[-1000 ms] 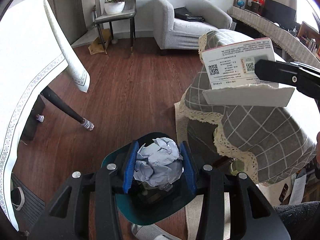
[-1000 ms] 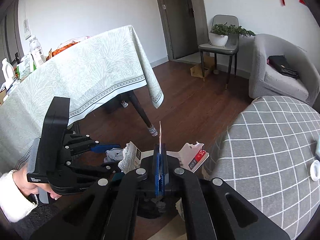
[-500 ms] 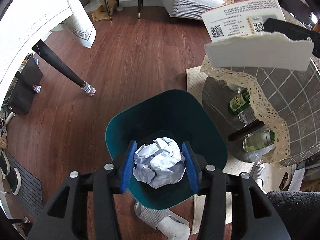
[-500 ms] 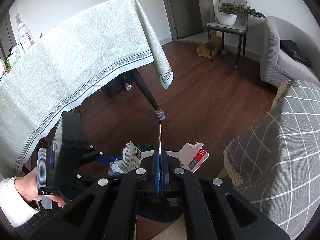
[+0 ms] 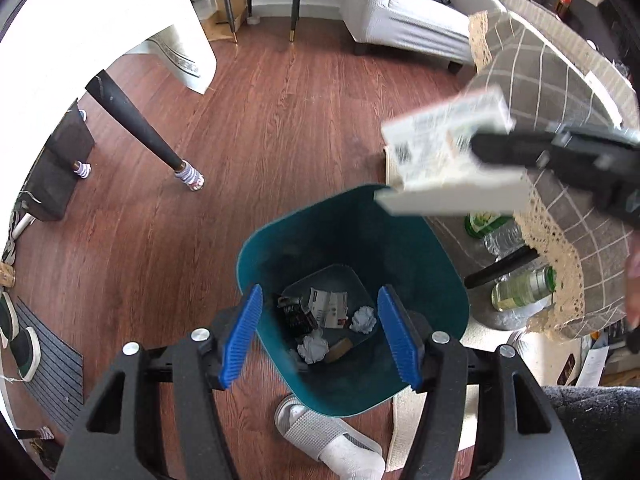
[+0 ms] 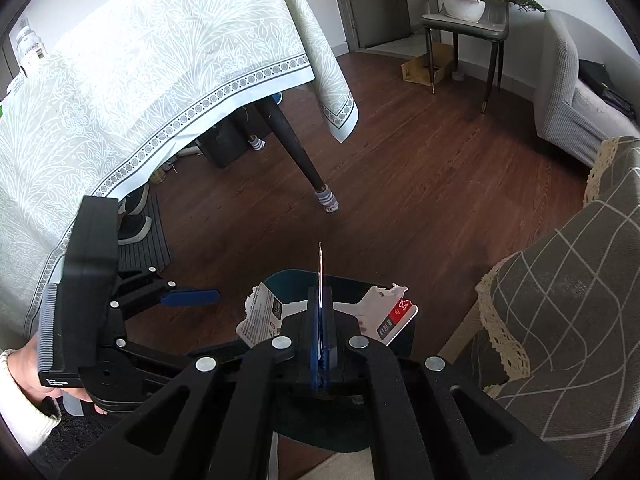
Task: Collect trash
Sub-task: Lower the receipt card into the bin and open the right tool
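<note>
Trash bin [image 5: 352, 236] sits below my left gripper [image 5: 320, 336], whose jaws have just been opening, empty; my right gripper [image 6: 320, 300] pinches torn cardboard [image 6: 394, 312].

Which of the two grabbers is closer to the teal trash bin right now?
Left. The left gripper hangs open right over the teal bin, its jaws having just opened with nothing between them. The right gripper, shut on torn cardboard packaging, is above the bin's far rim.

2 grippers: left [image 5: 320, 336], right [image 6: 320, 320]. 1 bin [image 5: 400, 240]. 2 paper balls [image 5: 363, 319]. 1 torn box [image 5: 444, 152]. 2 bottles [image 5: 524, 286]. 1 slipper [image 5: 320, 436].
</note>
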The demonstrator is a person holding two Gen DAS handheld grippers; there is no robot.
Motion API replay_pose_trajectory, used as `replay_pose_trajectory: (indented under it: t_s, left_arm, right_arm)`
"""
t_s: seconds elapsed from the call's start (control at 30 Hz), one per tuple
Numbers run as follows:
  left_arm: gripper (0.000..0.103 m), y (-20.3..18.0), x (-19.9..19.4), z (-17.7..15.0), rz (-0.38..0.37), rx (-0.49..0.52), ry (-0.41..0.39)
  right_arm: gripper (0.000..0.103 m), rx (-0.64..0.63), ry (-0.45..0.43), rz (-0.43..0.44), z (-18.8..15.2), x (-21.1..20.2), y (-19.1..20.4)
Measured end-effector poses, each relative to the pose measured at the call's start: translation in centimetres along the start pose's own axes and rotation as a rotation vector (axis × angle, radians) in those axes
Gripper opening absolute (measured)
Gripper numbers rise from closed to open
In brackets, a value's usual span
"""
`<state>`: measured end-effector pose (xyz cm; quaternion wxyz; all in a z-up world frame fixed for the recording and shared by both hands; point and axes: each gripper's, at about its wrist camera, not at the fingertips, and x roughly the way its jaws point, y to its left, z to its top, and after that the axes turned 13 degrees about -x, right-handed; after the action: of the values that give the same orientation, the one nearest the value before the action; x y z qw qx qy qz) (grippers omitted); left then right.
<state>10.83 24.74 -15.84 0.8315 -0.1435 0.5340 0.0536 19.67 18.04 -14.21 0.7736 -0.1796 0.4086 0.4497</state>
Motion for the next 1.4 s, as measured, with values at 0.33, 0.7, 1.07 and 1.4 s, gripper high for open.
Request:
replay_pose_trajectory:
  t_s: [0.33,0.7,1.07,1.4]
  left_arm:
    - [0.065,0.1,-3.3,1.0,-0.063,-0.031,-0.066]
    - [0.045,-1.8,-6.6,1.6,-0.107,-0.017,-0.168]
    - [0.043,-5.0,-9.6,2.7,-0.153,0.000,-0.253]
    - [0.043,-8.1,-13.0,3.6,-0.177,0.005,-0.369]
  right_arm:
    - [0.001,0.003,0.097,0.002,-1.4,3.2,0.1]
    - [0.002,-0.055,0.242,-0.001,-3.7,6.8,1.7]
    - [0.039,-0.085,0.291,-0.002,-6.3,6.2,1.7]
    - [0.039,-0.070,0.177,0.028,-6.7,1.4,0.7]
